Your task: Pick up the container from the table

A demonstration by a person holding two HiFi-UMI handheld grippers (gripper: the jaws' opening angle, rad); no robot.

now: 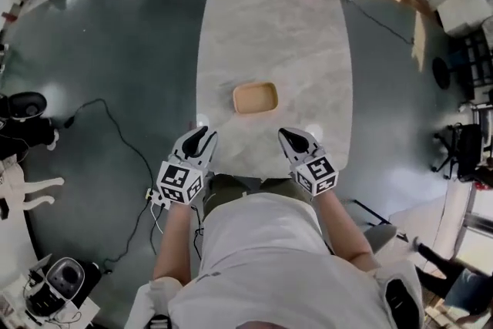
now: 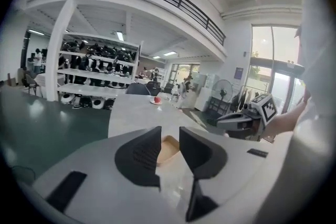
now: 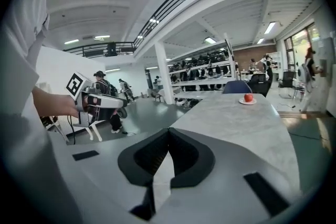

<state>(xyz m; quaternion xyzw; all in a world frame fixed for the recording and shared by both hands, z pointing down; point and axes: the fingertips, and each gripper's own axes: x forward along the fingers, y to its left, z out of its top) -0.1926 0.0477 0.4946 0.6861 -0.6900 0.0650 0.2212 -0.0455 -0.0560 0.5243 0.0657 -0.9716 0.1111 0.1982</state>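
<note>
I can read no words, numbers or brand names anywhere from here. The only printed marks I see are black-and-white square patterns, with no letters in them. They sit on the left marker cube [image 1: 181, 182] of the left gripper [image 1: 202, 136] and on the right marker cube [image 1: 317, 175] of the right gripper [image 1: 290, 136]. A purple wall sign [image 2: 239, 73] just left of the bright window [image 2: 273, 76] is too small for me to make out.

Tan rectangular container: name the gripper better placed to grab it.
Left. The left gripper has its jaws apart, aimed at the tan rectangular container; the right gripper is shut and aimed past it.
</note>
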